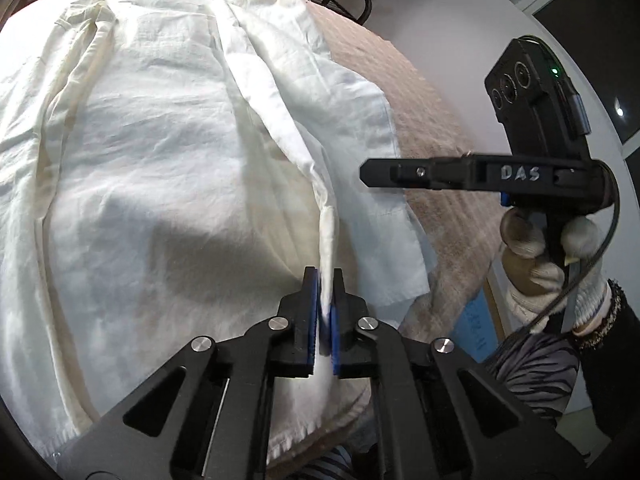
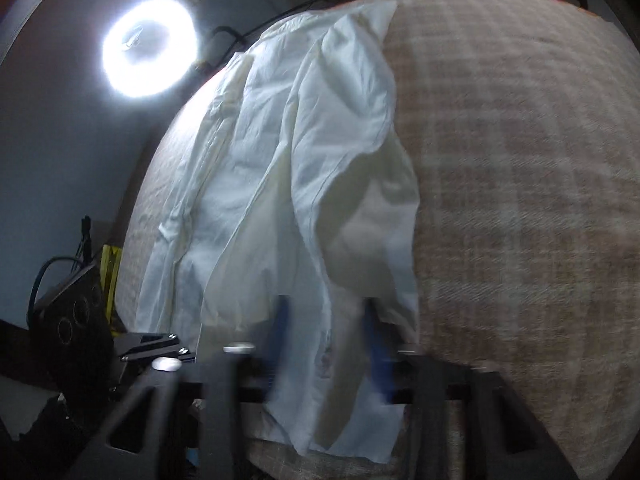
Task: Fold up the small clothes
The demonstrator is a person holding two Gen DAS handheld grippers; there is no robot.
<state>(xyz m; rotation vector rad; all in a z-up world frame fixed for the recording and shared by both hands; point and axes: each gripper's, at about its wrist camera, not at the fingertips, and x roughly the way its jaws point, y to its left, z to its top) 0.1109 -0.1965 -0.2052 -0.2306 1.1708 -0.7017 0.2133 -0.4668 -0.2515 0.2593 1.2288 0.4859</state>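
The white garment lies spread on the table, its right side doubled inward, so folding looks barely begun, with most folds left to make. The left gripper has its jaws clenched on a raised ridge of cloth near the hem. In the side view the right gripper looks closed and empty above the garment's right edge; its own blurred view suggests parted jaws, so I cannot tell.
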